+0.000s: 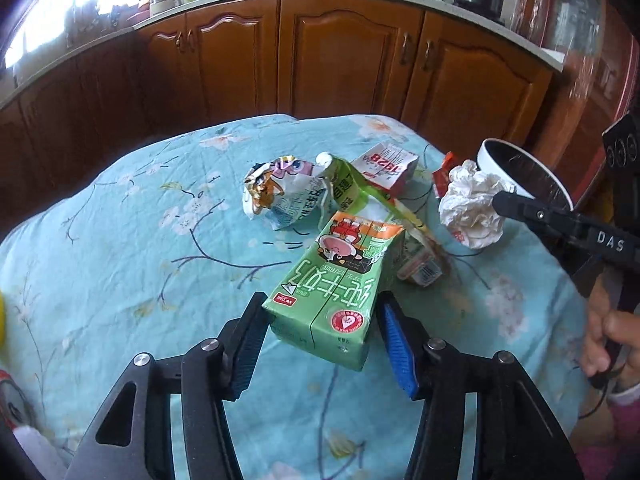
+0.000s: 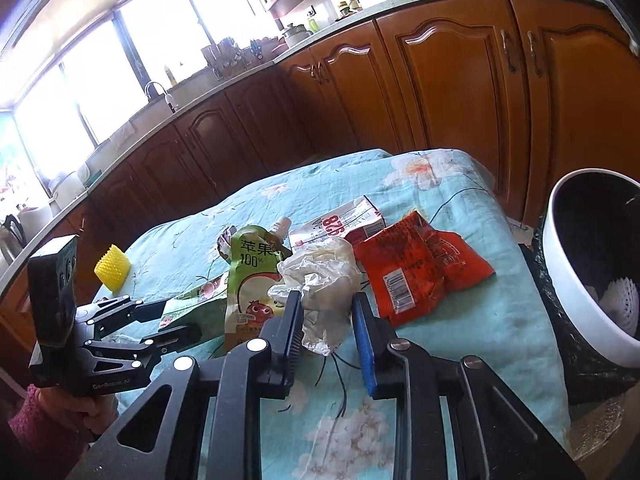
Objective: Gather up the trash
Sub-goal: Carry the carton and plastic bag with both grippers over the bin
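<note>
wooden kitchen cabinets behind, blue floral table: left gripper jaws seemingly clamped across green milk carton, long axis pointing away; right gripper jaws pinching crumpled white tissue.

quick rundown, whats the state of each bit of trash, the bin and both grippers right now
green milk carton: lying flat, between the left gripper pads
crumpled white paper: balled up, between the right gripper pads
apple juice pouch: flattened, cap on
red wrapper: empty, crumpled flat
red and white carton: lying on its side
cartoon wrapper: crumpled
white bin: open, white trash inside
</note>
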`<state>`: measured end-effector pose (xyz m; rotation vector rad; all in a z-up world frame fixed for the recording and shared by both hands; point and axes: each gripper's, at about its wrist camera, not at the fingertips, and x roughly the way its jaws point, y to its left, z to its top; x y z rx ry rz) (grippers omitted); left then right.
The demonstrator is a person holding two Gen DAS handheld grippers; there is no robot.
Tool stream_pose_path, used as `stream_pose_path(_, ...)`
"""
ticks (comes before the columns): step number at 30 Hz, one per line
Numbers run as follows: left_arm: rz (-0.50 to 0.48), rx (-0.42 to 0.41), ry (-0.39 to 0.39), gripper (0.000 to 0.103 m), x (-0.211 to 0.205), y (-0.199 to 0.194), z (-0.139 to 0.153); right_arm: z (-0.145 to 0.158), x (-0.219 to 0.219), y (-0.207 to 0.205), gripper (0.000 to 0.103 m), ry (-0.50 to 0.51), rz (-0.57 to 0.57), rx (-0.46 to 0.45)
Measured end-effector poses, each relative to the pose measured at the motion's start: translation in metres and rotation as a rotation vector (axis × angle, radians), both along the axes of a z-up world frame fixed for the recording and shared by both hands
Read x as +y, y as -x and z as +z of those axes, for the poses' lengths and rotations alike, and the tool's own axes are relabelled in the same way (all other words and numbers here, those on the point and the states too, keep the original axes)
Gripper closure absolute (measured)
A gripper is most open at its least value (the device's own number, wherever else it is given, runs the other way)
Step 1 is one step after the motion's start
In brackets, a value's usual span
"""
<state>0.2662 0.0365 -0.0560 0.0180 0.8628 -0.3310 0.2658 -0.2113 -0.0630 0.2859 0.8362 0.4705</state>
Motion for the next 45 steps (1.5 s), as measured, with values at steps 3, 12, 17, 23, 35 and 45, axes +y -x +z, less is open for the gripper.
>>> stream_pose_path(3, 0.013, -0.020, 0.055, 0.051, -0.007, 0.018, 0.007, 0.001, -0.014, 0.009, 0.078, -0.008, -0.023, 0.000)
stream_pose_path(12, -0.021, -0.107, 0.141, 0.053, -0.037, 0.059, 0.030, 0.002, -0.067, 0.032, 0.078, -0.027, -0.120, 0.009)
stream_pose_path(17, -0.071, -0.121, 0.143, 0.053, -0.062, 0.058, 0.032, 0.007, -0.094, 0.040, 0.078, -0.028, -0.170, 0.002)
stream_pose_path(23, -0.113, -0.123, 0.141, 0.053, -0.089, 0.044, 0.028, 0.010, -0.122, 0.046, 0.079, -0.029, -0.229, -0.008)
stream_pose_path(35, -0.182, -0.148, 0.134, 0.053, -0.151, 0.015, 0.026, 0.014, -0.175, 0.046, 0.079, -0.016, -0.329, -0.027)
stream_pose_path(45, -0.218, -0.172, 0.105, 0.053, -0.199, -0.018, 0.024, 0.013, -0.209, 0.035, 0.079, 0.014, -0.383, -0.026)
